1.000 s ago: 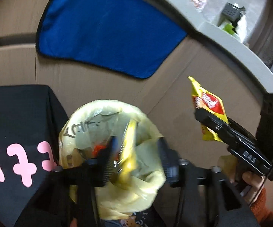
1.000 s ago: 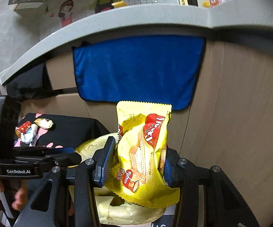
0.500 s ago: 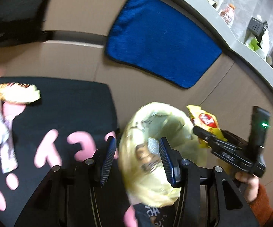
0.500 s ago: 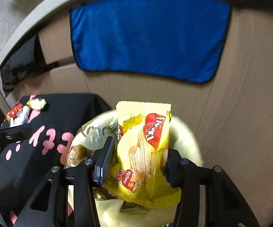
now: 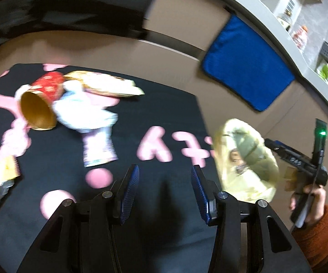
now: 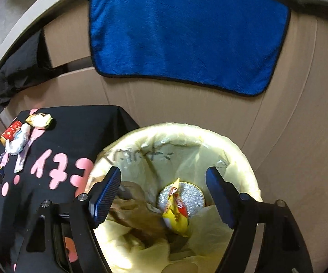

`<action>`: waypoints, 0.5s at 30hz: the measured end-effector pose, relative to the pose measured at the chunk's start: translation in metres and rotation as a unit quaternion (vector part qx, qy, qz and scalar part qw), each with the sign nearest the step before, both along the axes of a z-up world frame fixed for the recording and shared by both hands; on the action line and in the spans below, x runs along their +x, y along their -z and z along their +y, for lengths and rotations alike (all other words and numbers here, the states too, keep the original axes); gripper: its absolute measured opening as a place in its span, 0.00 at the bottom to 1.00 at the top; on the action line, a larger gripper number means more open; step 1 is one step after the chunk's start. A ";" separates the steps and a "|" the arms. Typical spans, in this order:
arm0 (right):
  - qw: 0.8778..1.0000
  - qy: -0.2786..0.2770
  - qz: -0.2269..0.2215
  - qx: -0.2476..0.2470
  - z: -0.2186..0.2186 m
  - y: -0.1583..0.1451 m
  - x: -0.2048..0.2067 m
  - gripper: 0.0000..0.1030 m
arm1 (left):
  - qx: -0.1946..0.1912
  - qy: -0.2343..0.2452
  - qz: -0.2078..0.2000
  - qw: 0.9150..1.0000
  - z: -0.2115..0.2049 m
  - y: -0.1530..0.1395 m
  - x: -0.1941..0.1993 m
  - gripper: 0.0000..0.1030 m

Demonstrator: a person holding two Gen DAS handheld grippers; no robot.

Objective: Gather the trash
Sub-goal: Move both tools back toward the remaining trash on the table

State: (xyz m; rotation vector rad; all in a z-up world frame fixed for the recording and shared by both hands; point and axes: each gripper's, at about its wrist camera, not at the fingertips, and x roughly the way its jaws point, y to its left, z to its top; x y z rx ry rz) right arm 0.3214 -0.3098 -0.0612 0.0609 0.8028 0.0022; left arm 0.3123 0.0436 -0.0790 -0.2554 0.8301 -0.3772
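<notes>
One yellow-lined trash bin stands just beside the black-covered bench, and inside it lies one yellow snack packet, loose below the right claw, whose jaws are opening with nothing between them. The left claw hovers over the bench, parted and empty. Near the bench's far corner sit one red paper cup and two or three blurred wrappers; one more wrapper lies at its left edge.

Snack wrapper inside the lined bin, beside the litter-strewn table.
</notes>
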 end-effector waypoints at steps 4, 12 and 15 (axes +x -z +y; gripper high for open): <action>1.000 -0.025 -0.015 0.004 0.028 -0.014 -0.004 0.72 | 0.001 -0.033 -0.007 0.999 0.038 0.005 -0.011 0.47; 0.990 -0.126 -0.050 0.021 0.124 -0.032 -0.015 0.72 | -0.008 -0.106 -0.027 0.994 0.121 0.005 -0.033 0.47; 0.986 -0.155 -0.053 0.021 0.157 -0.028 -0.017 0.72 | -0.009 -0.131 -0.036 0.991 0.147 0.006 -0.040 0.47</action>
